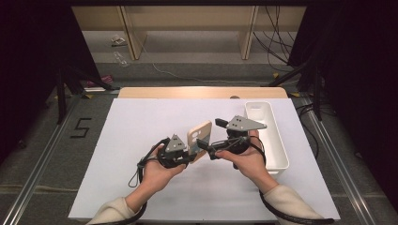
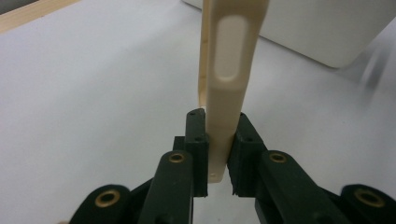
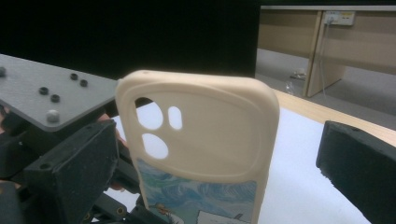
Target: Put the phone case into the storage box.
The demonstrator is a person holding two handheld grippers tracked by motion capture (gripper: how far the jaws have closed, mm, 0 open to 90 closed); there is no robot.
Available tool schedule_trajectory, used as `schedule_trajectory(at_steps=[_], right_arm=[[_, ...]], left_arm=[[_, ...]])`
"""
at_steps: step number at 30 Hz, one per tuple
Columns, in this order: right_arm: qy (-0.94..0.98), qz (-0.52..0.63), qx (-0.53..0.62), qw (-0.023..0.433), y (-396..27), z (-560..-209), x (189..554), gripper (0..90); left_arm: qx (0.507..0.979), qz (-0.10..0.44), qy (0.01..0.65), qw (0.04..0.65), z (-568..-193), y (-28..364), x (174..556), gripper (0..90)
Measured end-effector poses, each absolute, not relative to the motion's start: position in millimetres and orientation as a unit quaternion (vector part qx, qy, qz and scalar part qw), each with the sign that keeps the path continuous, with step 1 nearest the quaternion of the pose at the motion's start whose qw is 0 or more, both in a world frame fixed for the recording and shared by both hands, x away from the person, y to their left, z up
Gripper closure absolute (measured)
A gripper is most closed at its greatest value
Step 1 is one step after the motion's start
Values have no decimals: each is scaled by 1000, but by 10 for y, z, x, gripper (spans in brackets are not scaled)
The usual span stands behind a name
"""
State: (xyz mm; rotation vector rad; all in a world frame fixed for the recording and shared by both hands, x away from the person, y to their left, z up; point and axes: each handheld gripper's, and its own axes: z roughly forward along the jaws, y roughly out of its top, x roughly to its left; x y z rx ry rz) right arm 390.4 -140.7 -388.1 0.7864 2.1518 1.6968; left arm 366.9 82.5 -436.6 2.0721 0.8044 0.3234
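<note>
Your left tool (image 1: 187, 152) stands left of centre on the tabletop (image 1: 141, 131), with the phone case (image 1: 199, 139) upright between its jaws. Your right tool (image 1: 212, 149) sits just right of the case, jaws either side of it. The tray (image 1: 277, 140) lies at the right, beyond your right hand (image 1: 246, 161).
</note>
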Motion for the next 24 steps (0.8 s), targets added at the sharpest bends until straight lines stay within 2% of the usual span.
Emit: schedule_trajectory(at_steps=[24], right_arm=[[745, 587, 279, 152, -1331, -3938, 3881, 1]], left_arm=[[829, 120, 324, 440, -4367, 686, 3667, 796]])
